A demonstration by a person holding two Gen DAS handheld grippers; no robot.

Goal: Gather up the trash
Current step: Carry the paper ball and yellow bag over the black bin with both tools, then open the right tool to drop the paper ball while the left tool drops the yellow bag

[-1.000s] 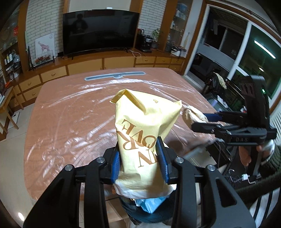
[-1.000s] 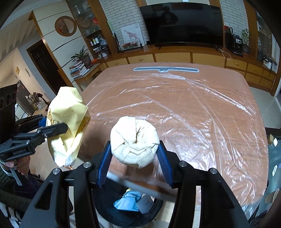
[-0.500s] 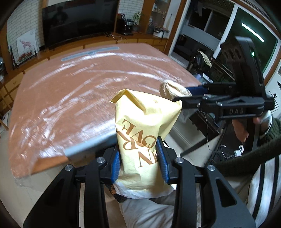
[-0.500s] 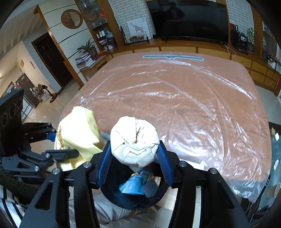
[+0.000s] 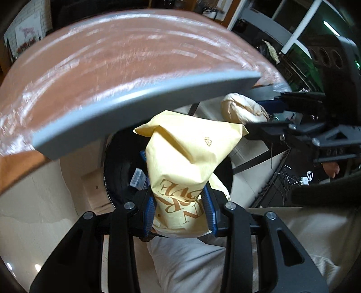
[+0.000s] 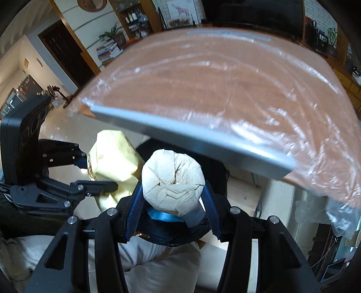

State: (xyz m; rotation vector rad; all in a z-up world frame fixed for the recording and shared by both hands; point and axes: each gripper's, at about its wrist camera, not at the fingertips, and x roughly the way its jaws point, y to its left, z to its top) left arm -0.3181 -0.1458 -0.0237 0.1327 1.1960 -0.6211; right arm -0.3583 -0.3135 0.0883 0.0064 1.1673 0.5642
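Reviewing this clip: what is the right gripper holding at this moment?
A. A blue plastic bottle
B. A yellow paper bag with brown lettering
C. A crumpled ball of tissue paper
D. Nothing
C. The right gripper is shut on the tissue ball above the black bin; the yellow bag is in the left gripper.

Home living room: plastic-covered table (image 6: 225, 74), bookshelves (image 6: 135, 18), framed elephant picture (image 6: 180, 11).
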